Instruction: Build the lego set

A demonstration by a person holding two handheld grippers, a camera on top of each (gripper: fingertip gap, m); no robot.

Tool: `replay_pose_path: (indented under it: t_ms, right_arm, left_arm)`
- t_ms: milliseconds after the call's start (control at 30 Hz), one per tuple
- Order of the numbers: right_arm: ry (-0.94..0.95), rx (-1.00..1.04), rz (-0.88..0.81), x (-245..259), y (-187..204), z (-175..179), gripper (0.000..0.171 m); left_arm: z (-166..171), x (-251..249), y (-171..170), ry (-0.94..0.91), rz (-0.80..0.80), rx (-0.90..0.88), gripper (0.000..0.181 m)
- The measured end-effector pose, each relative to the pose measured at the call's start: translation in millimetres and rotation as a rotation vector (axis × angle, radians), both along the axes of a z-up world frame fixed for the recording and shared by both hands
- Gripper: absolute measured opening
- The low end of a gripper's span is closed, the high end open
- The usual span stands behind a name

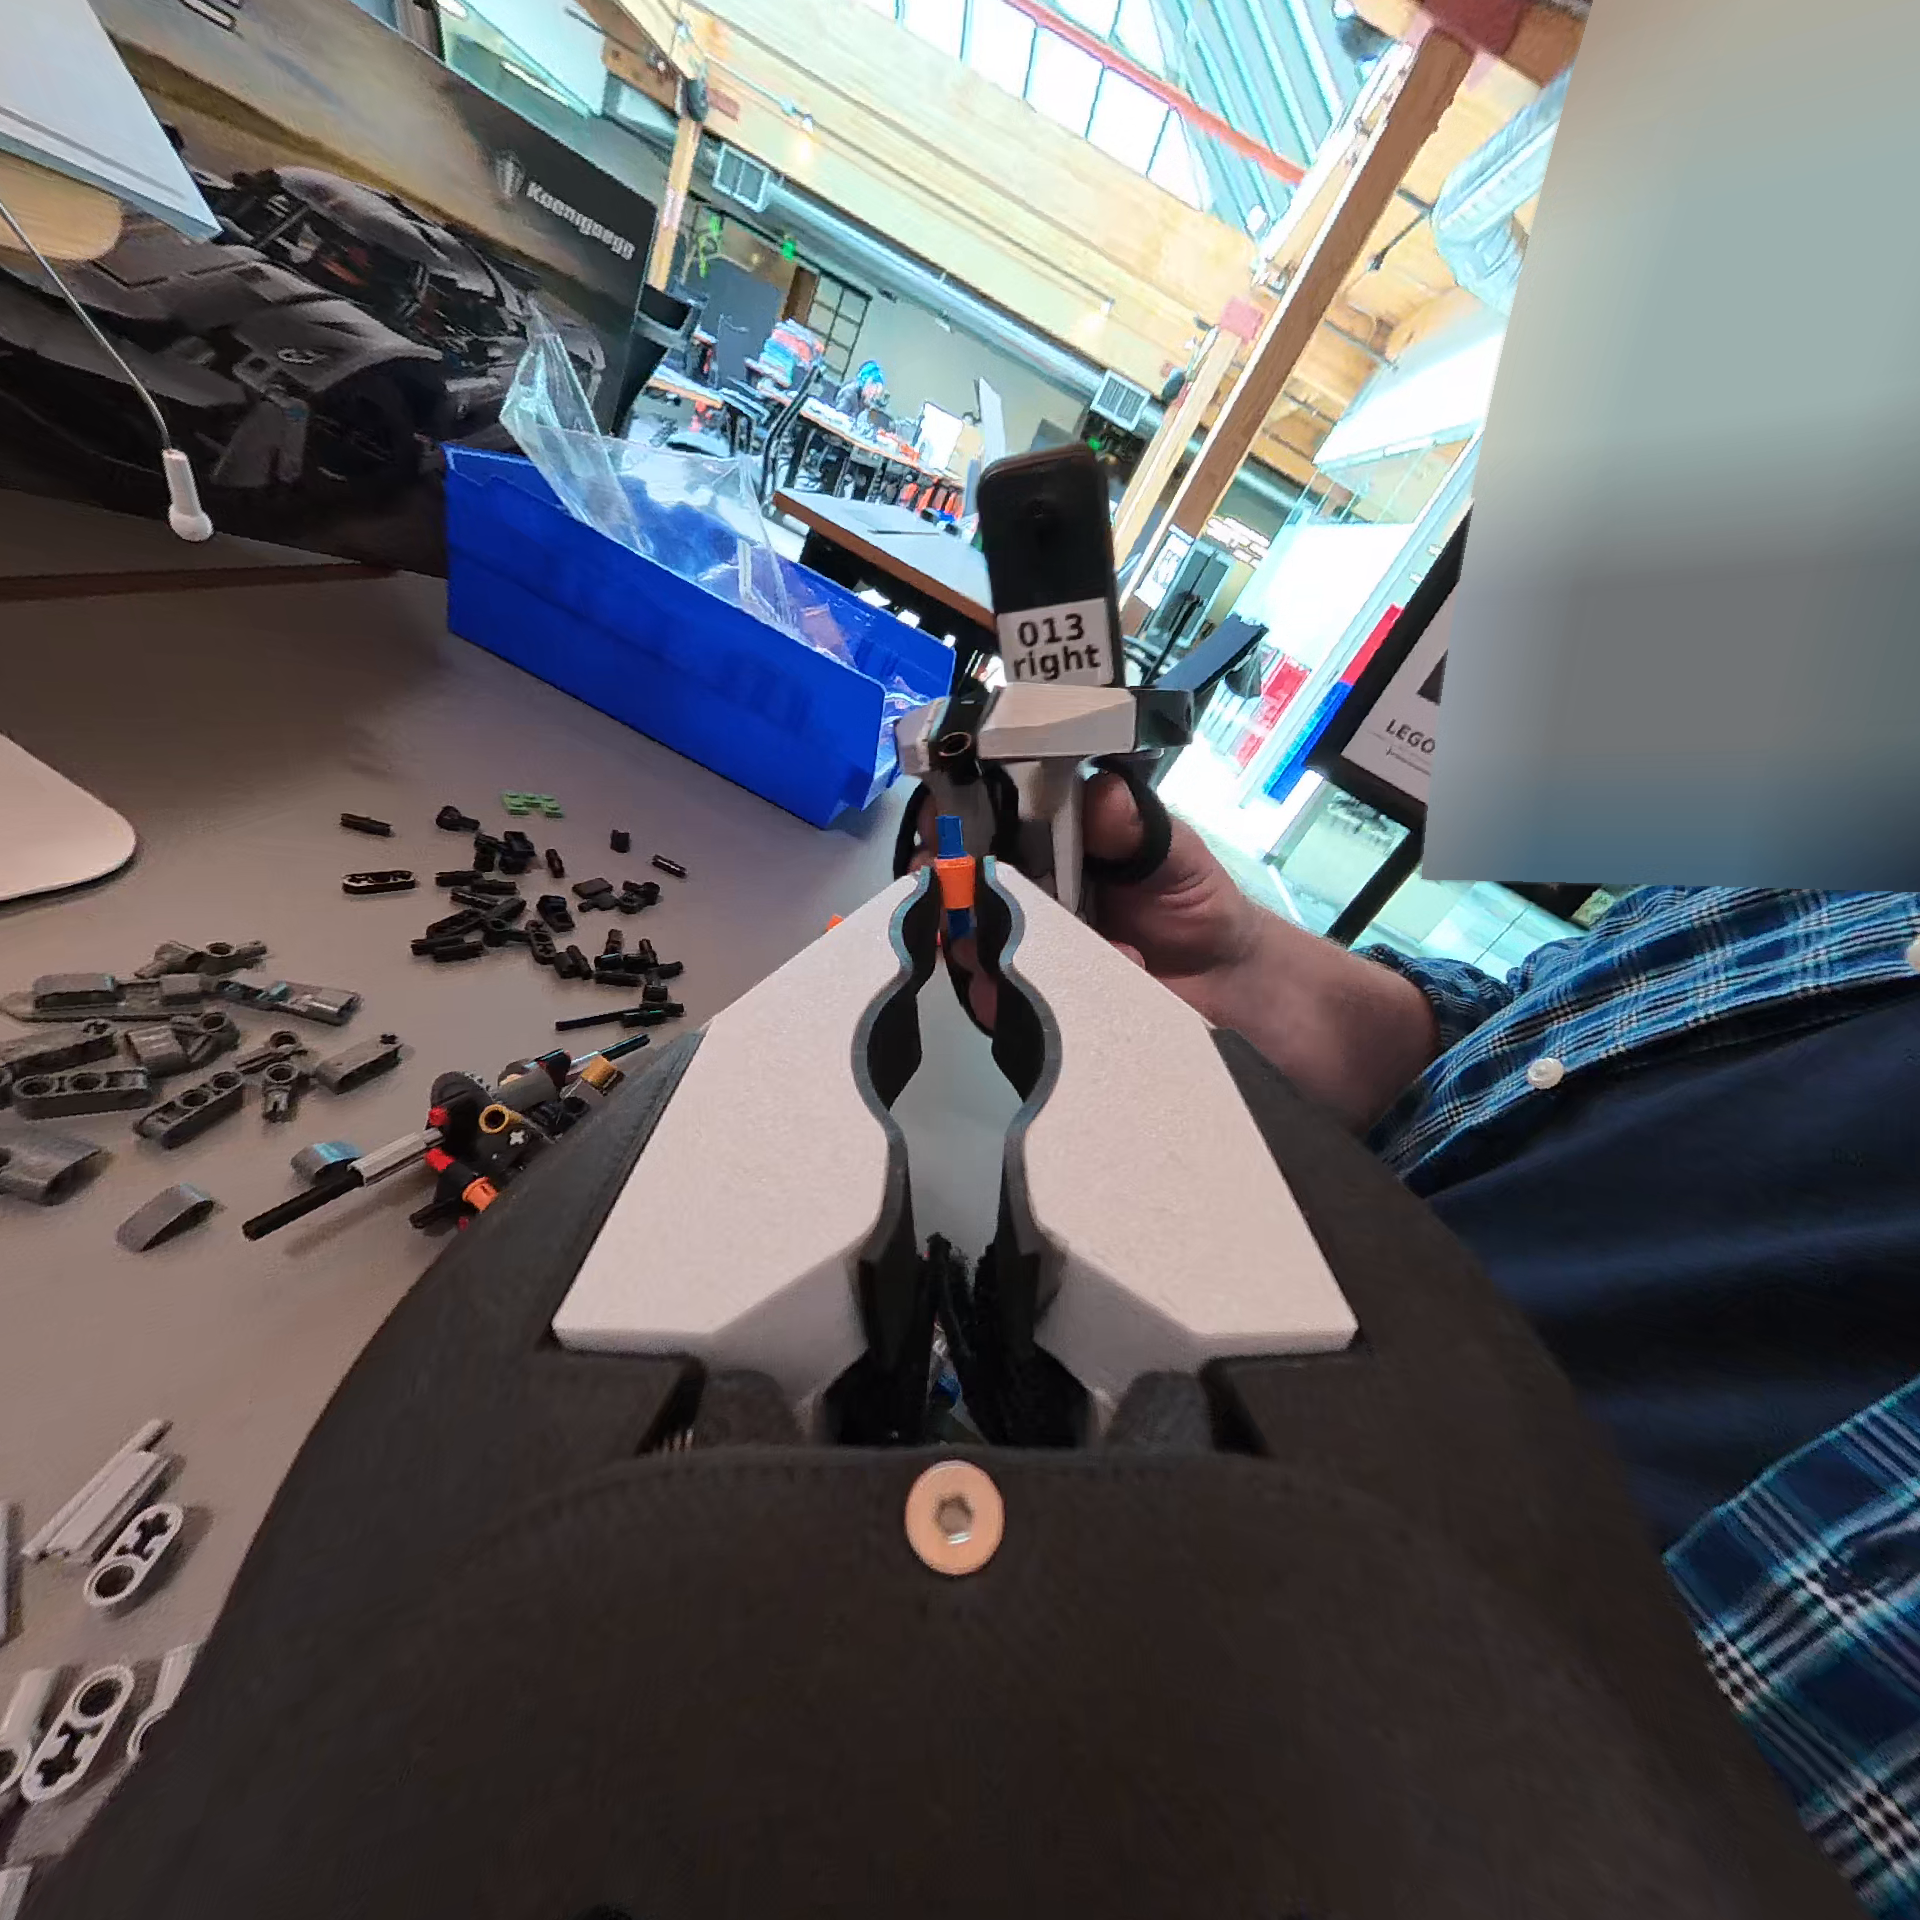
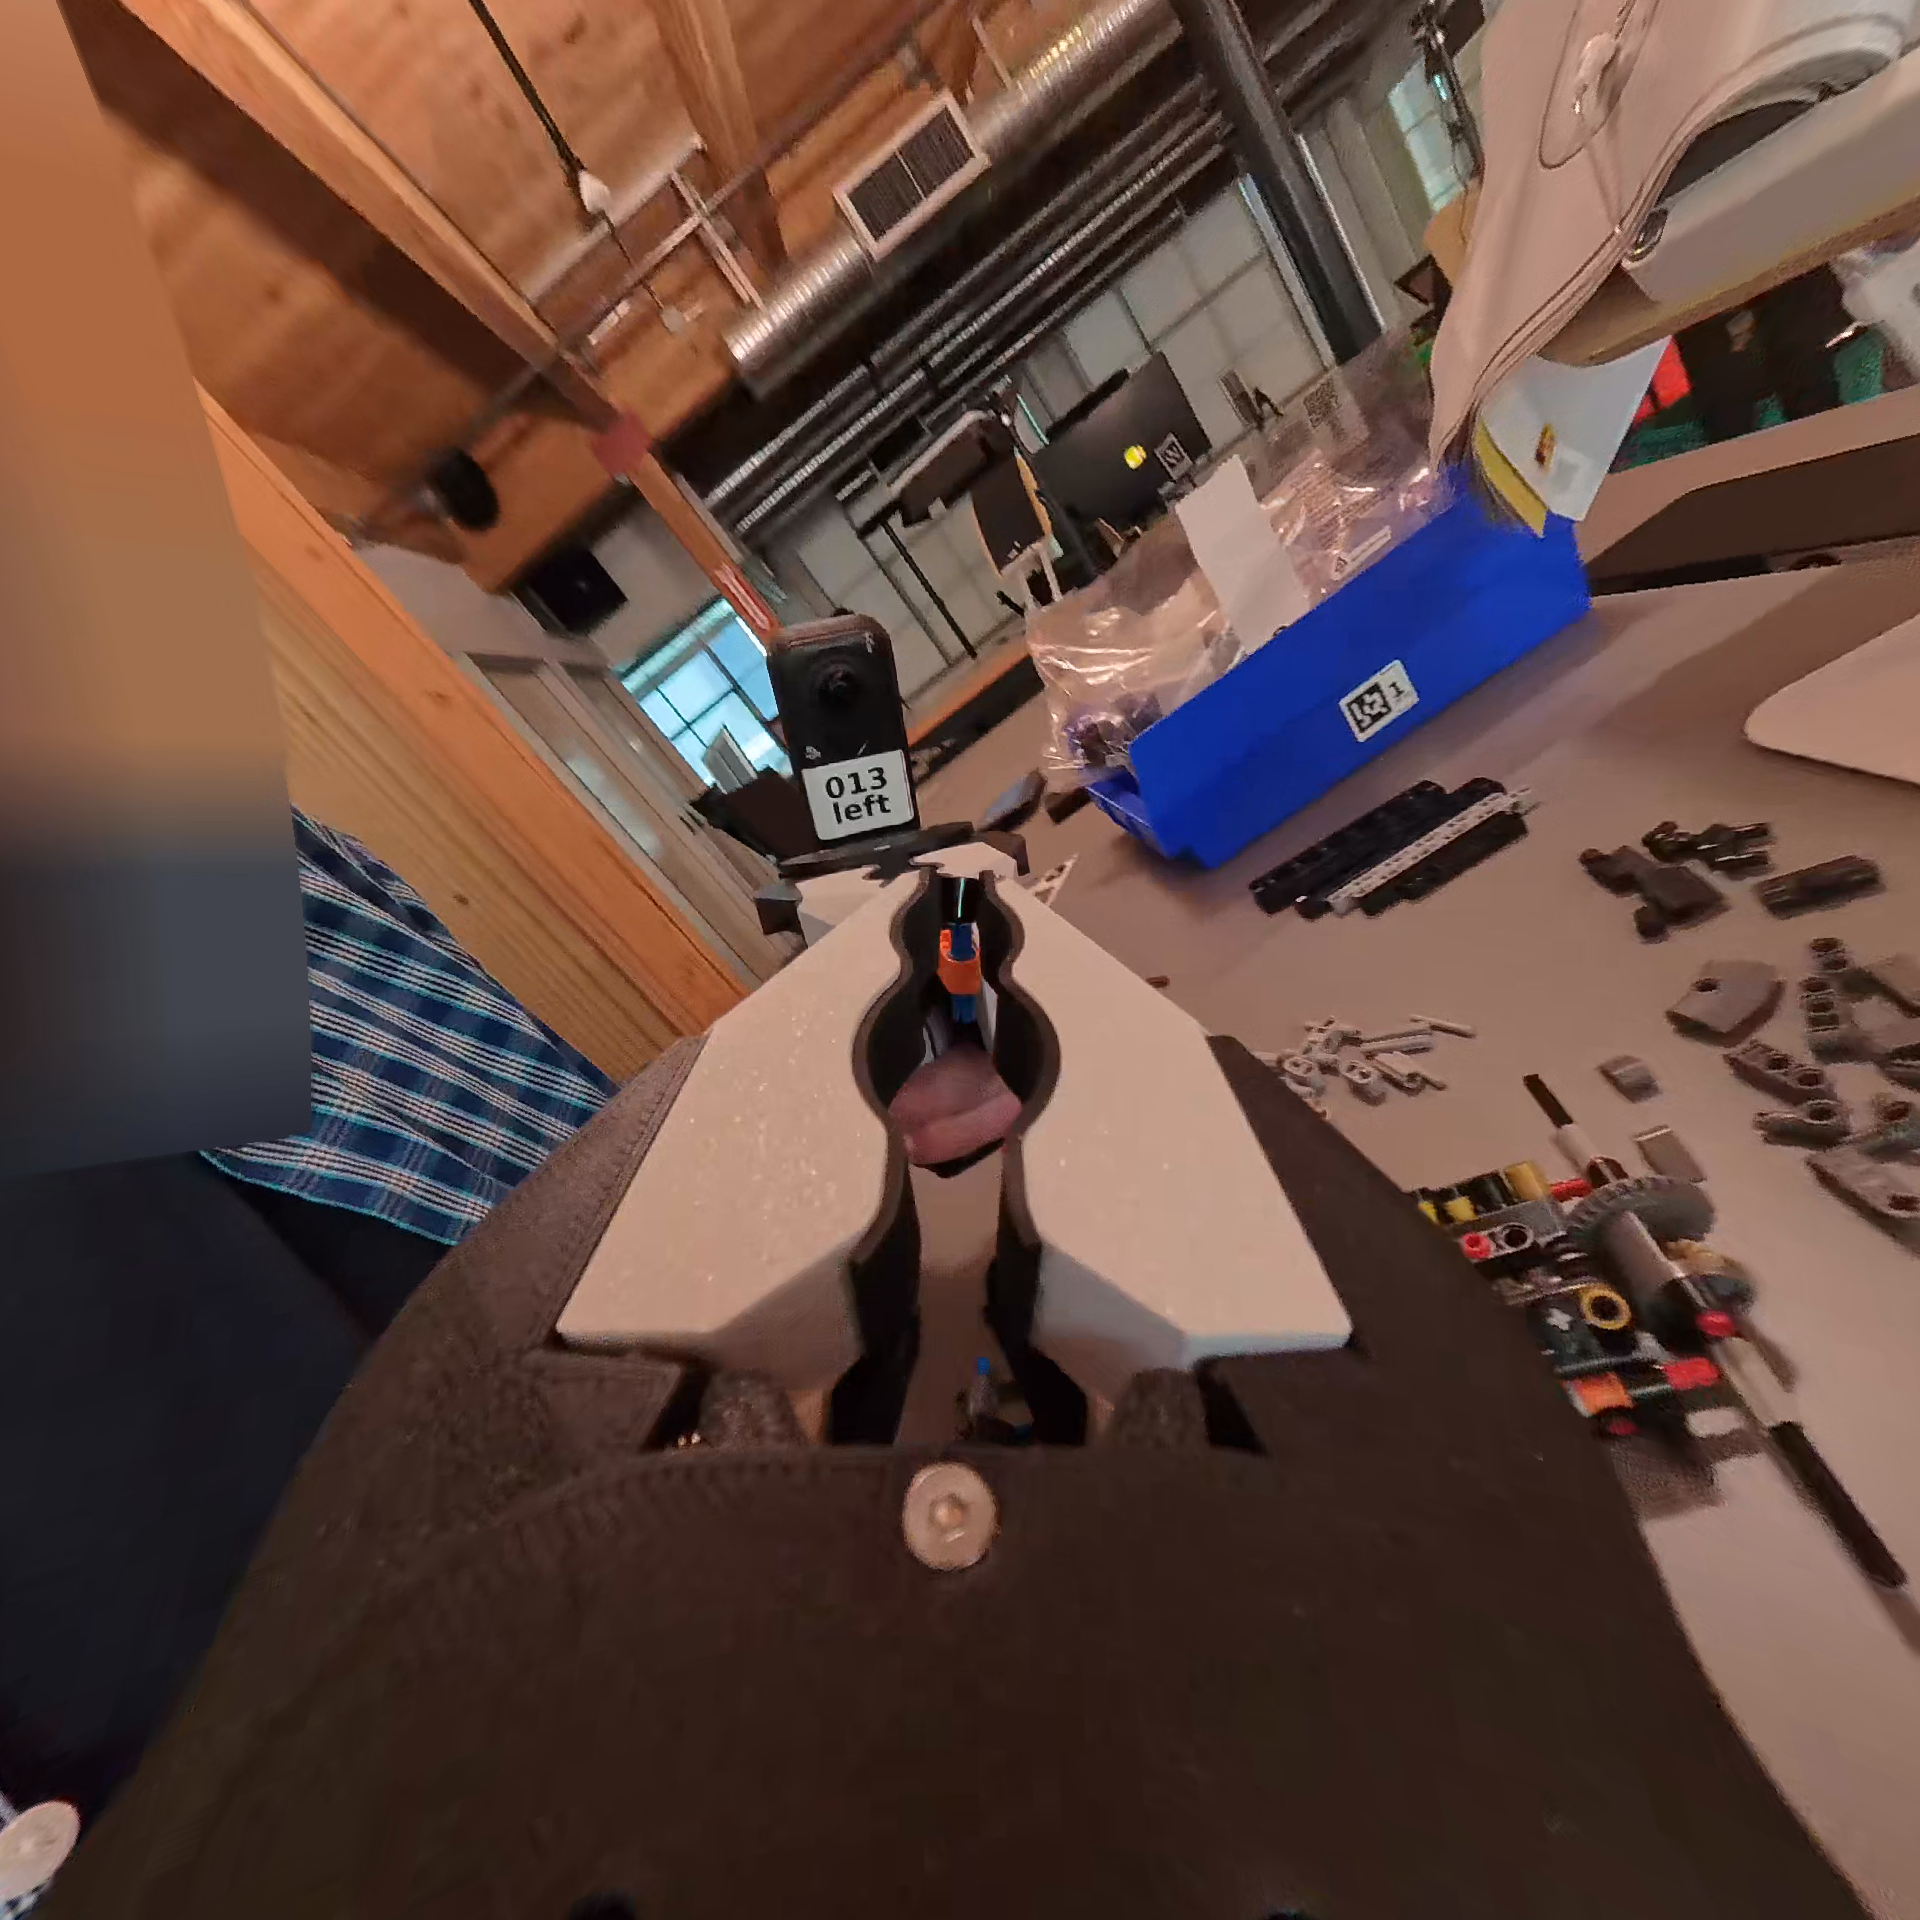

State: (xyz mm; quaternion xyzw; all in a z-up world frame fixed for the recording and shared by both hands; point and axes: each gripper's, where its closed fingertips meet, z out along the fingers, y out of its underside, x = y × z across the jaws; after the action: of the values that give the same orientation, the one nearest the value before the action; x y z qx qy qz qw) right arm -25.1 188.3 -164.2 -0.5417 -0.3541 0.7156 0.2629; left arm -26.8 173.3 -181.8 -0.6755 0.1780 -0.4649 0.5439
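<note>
My left gripper [image 1: 954, 873] is shut on a small orange and blue lego piece [image 1: 953, 891], held up above the grey table [image 1: 260, 675]. My right gripper [image 2: 951, 883] faces it tip to tip and is closed around the same piece [image 2: 957, 968]. In the left wrist view the right gripper [image 1: 961, 769] is held by a hand [image 1: 1195, 935]. In the right wrist view the left gripper [image 2: 914, 868] sits just beyond my fingertips. A partly built black and grey assembly [image 1: 488, 1127] lies on the table and also shows in the right wrist view [image 2: 1600, 1299].
Loose black pins [image 1: 540, 914] and grey parts [image 1: 125, 1060] are scattered on the table. A blue bin [image 1: 665, 644] with plastic bags stands behind them, and a set box [image 1: 312, 312] further back. Black beams [image 2: 1392, 847] lie near the bin [image 2: 1351, 717]. A person's plaid sleeve [image 1: 1662, 987] is close by. Both grippers' tips are close together, under 4 cm apart.
</note>
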Motion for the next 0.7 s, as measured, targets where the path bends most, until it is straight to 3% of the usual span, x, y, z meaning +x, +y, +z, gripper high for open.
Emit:
replay_pose_path:
  t_ms: [700]
  right_arm:
    - [0.116,-0.114,0.047,-1.7,-6.4,-1.5,0.004]
  left_arm:
    - [2.3,8.8,0.5,0.013,-0.003,0.003,0.005]
